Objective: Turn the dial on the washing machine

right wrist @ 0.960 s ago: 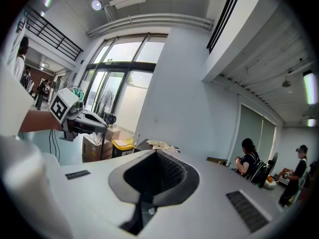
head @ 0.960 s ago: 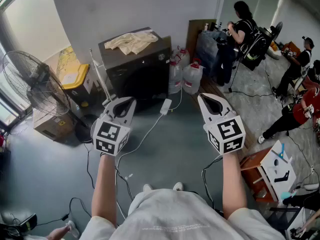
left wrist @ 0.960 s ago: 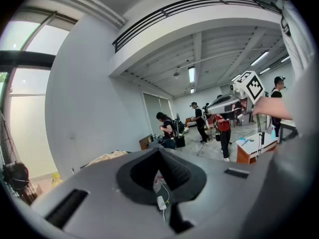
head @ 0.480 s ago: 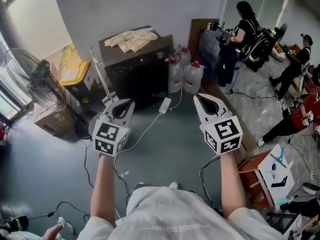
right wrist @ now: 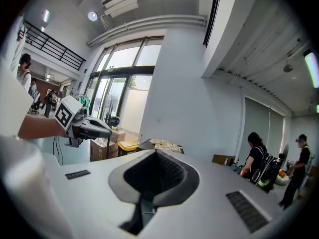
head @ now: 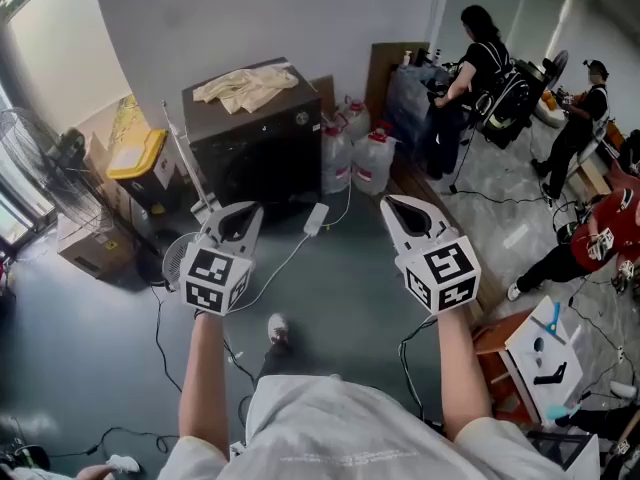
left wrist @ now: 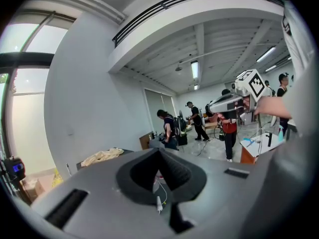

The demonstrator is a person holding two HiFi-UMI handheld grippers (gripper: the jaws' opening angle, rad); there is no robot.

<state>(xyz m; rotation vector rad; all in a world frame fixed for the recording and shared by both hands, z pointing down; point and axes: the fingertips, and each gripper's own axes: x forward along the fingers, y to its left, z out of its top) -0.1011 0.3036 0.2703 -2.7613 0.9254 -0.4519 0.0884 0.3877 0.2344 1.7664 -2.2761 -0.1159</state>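
The washing machine (head: pixel 262 148) is a dark box against the grey wall, with a crumpled beige cloth (head: pixel 245 83) on its top. A small pale knob (head: pixel 299 118) shows on its front near the top right. Both grippers are held level in mid-air, well short of the machine. My left gripper (head: pixel 245 208) is shut with nothing between its tips, and my right gripper (head: pixel 392 203) is shut and empty too. The left gripper view shows the closed tips (left wrist: pixel 158 151) with the cloth (left wrist: pixel 102 156) beyond. The right gripper view shows its tips (right wrist: pixel 157 153) met and the left gripper (right wrist: pixel 107 129) off to the side.
Two large water jugs (head: pixel 372 158) stand right of the machine. A white cable with a plug block (head: pixel 315 218) runs across the floor. A yellow-lidded bin (head: pixel 135 158) and boxes sit at left, a small fan (head: pixel 180 256) near my left gripper. People work at the right; a wooden stool (head: pixel 505 343) is nearby.
The person has stepped forward, one shoe now showing on the floor. The machine and jugs have slid left in the head view. Both grippers stay shut and side by side.
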